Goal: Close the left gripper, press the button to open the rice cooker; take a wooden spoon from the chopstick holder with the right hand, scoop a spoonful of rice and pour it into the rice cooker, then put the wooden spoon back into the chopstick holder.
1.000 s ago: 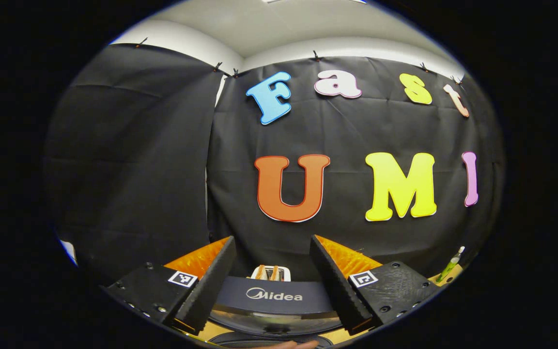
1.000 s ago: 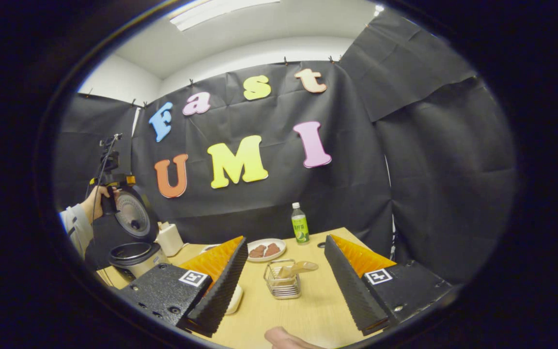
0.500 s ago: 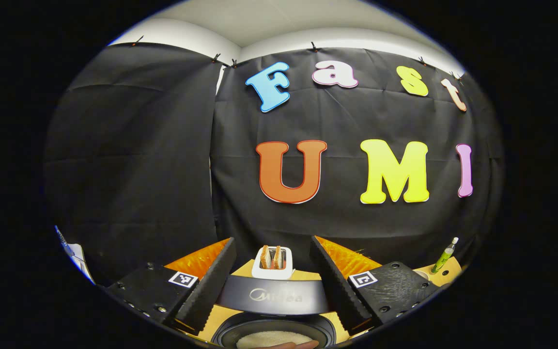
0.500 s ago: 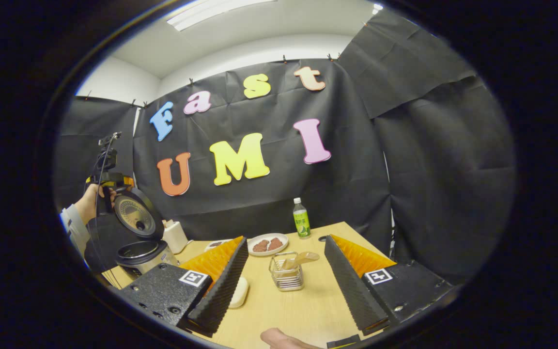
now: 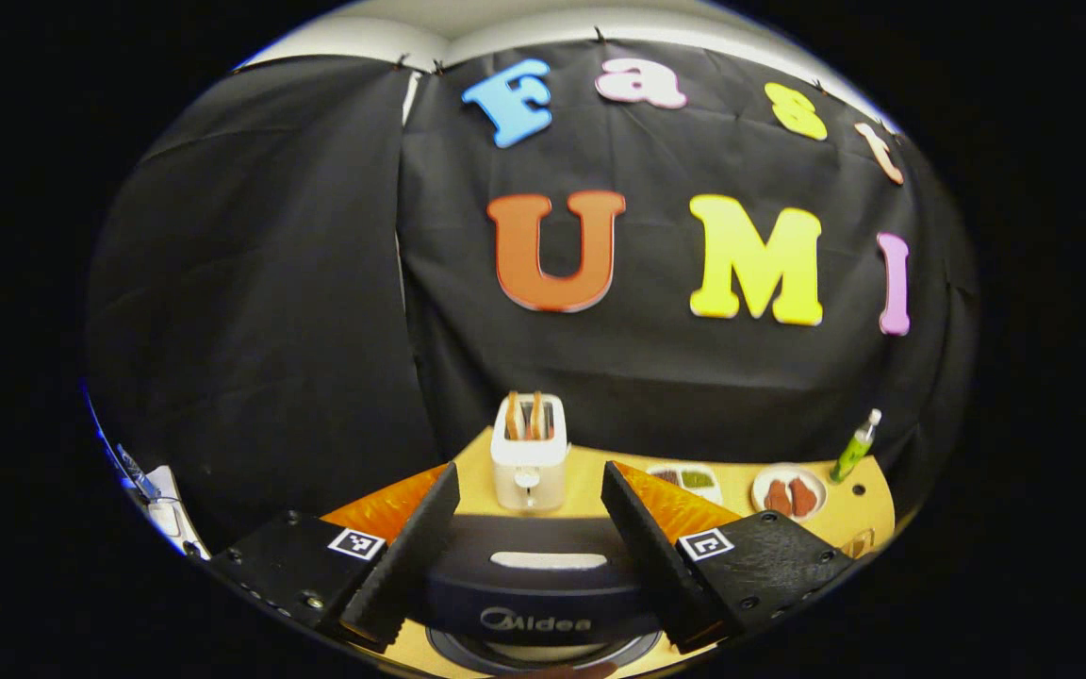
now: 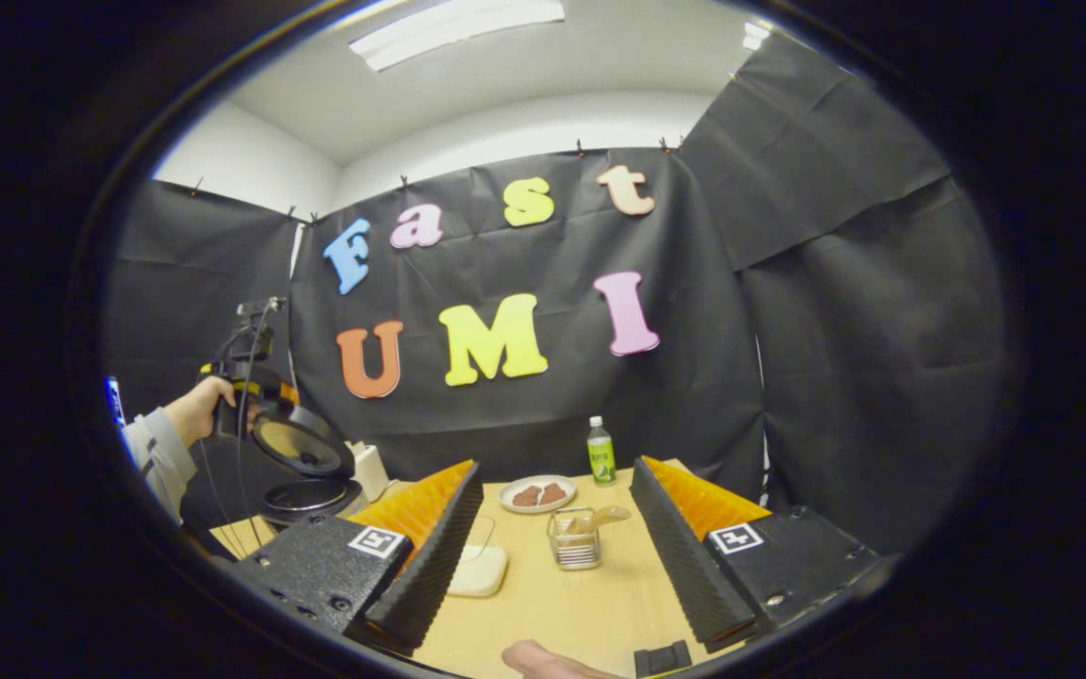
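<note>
Gaping wide, left claw (image 5: 529, 556) straddling rice cooker lid (image 5: 535, 585), gripping nothing

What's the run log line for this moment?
lid: half down | left gripper: open, over lid | right gripper: open | spoon: in holder

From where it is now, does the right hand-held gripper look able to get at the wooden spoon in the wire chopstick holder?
Probably yes. The right hand-held gripper is open, and the pale wooden spoon sticks out of the wire chopstick holder straight ahead between its fingers, with bare wooden table between them.
</note>
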{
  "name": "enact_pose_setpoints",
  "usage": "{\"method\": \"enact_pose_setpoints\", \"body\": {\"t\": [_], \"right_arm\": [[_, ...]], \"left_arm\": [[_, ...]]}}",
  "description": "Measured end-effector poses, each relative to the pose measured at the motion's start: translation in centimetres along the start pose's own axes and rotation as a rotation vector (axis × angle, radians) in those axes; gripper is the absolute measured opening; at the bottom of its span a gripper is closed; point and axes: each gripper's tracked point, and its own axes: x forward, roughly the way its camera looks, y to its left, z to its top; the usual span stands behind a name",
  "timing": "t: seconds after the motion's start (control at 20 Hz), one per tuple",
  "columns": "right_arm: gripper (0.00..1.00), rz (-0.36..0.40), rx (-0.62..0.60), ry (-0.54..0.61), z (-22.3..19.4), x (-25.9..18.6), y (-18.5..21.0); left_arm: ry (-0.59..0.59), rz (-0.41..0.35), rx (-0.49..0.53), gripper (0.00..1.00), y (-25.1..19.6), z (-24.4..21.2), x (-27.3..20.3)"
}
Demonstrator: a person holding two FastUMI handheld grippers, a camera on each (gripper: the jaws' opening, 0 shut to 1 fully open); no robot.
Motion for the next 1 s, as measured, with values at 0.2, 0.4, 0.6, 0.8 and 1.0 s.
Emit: {"method": "enact_pose_setpoints", "body": {"t": [0.2,0.4,0.6,0.8,1.0], "right_arm": [[1.00,-0.006,-0.011,-0.034,1.6,-1.2,0.9],[1.00,0.041,-0.035,-0.033,1.8,-2.1,2.9],[1.00,0.032,-0.051,-0.038,2.5,-2.2,3.0],[1.00,0.052,-0.053,-0.040,2.8,-2.8,3.6],[1.00,0.064,-0.055,-0.036,2.7,-3.2,3.6]], "left_arm": [[0.081,-0.021,-0.020,0.97,0.4,-3.3,-0.4],[0.181,-0.036,0.007,0.92,0.4,-6.3,-0.7],[0.284,-0.042,0.033,0.92,0.6,-8.6,-1.3],[0.443,-0.046,0.041,0.92,0.6,-12.2,-2.3],[0.472,-0.055,0.045,0.92,0.2,-14.3,-2.6]]}}
